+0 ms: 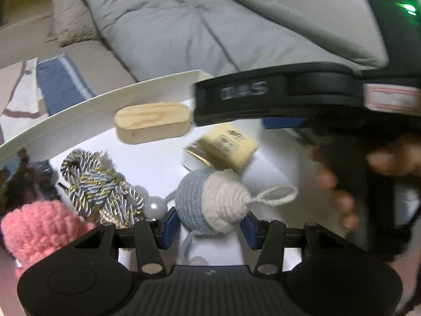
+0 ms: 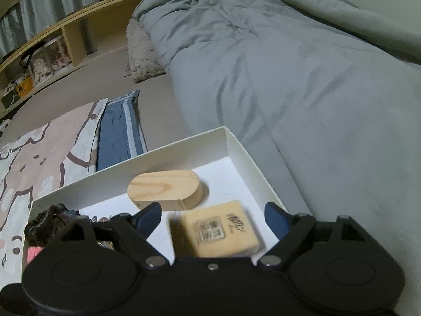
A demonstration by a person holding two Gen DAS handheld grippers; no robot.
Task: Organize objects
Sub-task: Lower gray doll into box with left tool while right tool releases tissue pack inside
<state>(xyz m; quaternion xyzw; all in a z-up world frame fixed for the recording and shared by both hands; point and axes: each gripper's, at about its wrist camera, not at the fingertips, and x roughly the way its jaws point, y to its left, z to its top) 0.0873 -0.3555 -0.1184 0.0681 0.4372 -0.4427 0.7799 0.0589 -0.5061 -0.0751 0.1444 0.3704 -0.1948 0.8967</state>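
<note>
Crocheted blue-grey ball [image 1: 210, 202] sits between pads of your left hand-held gripper [image 1: 209, 226], not clenched; close gently, centred. Right hand-held gripper [image 2: 213, 220] released above tan block [image 2: 221, 229].

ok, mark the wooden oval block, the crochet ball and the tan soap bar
wooden oval block [image 2: 161, 184], right wrist view, top face
crochet ball [image 1: 210, 200], left wrist view, blue-white seam
tan soap bar [image 2: 223, 230], right wrist view, printed top

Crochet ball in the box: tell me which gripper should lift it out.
Left. The left gripper already has its open fingers on either side of the blue-and-white crochet ball in the white box. The right gripper is open around the tan block instead.
</note>
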